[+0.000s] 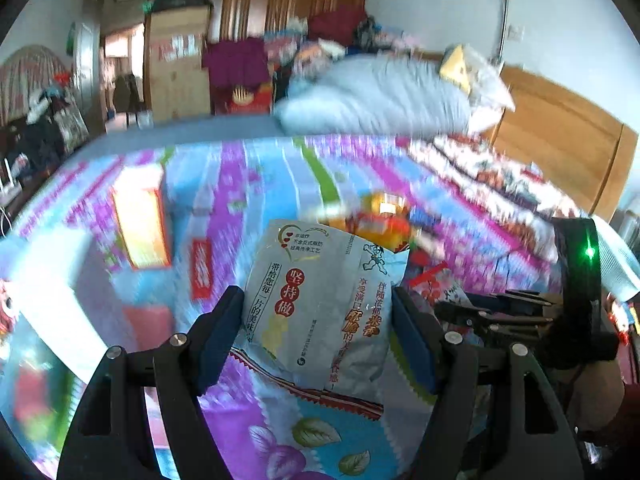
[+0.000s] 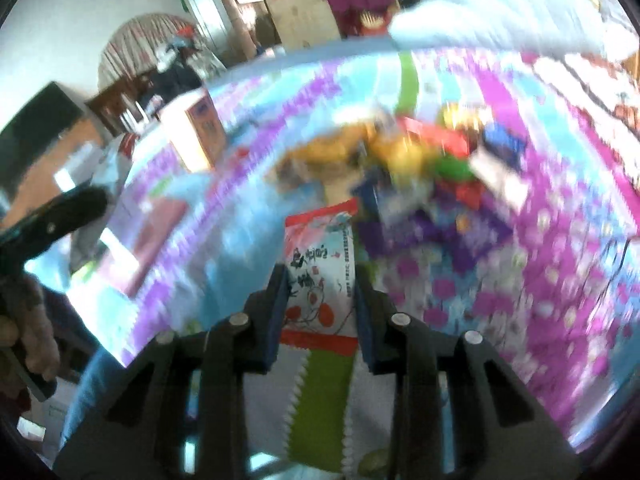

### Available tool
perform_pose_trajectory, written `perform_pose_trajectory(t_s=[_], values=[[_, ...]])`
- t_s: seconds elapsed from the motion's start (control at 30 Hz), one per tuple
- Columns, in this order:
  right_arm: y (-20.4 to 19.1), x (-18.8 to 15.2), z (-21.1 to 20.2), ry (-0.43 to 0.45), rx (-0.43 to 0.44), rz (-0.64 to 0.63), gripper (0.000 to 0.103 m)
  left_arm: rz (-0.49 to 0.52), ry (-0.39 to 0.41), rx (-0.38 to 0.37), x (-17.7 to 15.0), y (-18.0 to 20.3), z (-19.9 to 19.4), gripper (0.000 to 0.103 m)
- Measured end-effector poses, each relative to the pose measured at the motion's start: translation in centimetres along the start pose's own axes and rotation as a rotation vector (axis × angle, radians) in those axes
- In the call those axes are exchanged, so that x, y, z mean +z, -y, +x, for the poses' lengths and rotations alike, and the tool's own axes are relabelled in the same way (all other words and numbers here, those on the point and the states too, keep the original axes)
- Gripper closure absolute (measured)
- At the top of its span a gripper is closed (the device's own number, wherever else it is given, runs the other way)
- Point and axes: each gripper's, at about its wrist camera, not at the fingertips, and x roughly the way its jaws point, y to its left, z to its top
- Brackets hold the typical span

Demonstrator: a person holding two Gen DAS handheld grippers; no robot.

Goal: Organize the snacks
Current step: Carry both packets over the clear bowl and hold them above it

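My left gripper (image 1: 318,312) is shut on a white snack bag (image 1: 320,304) with red and black printing, held above the bedspread. My right gripper (image 2: 320,288) is shut on a narrow white packet with red ends (image 2: 320,276), also lifted off the bed. A heap of colourful snack packs (image 2: 424,152) lies on the bed ahead, blurred; in the left wrist view the heap (image 1: 380,216) shows just beyond the white bag. The right gripper's black body (image 1: 520,312) appears at the right of the left wrist view.
An orange box (image 1: 140,224) lies on the purple and blue bedspread (image 1: 248,184) at the left. A box (image 2: 200,124) stands near the bed's far left edge. A pale duvet (image 1: 376,96) and wooden headboard (image 1: 560,128) lie beyond.
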Motion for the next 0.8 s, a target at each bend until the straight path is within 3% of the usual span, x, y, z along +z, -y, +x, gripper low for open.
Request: perform_pose_trajectory(t_s=[0.23, 0.43, 0.67, 0.8], values=[[-5.5, 7.4, -3.4, 0.147, 0.07, -0.094, 0.071, -0.026, 0.143, 0.066, 3.5, -3.1, -6.8, 0.028], [-13.2, 12.5, -3.6, 0.205, 0.193, -0.189, 0.071, -0.101, 0.203, 0.209, 4.7, -9.0, -11.2, 0.028], [-23.8, 15.4, -0.9, 0.165, 0.37, -0.282, 0.071, -0.248, 0.215, 0.423, 4.6, -19.5, -16.1, 0.028], [-29.7, 15.8, 1.8, 0.107, 0.449, -0.331, 0.071, -0.339, 0.185, 0.507, 3.5, -26.3, -17.7, 0.028]])
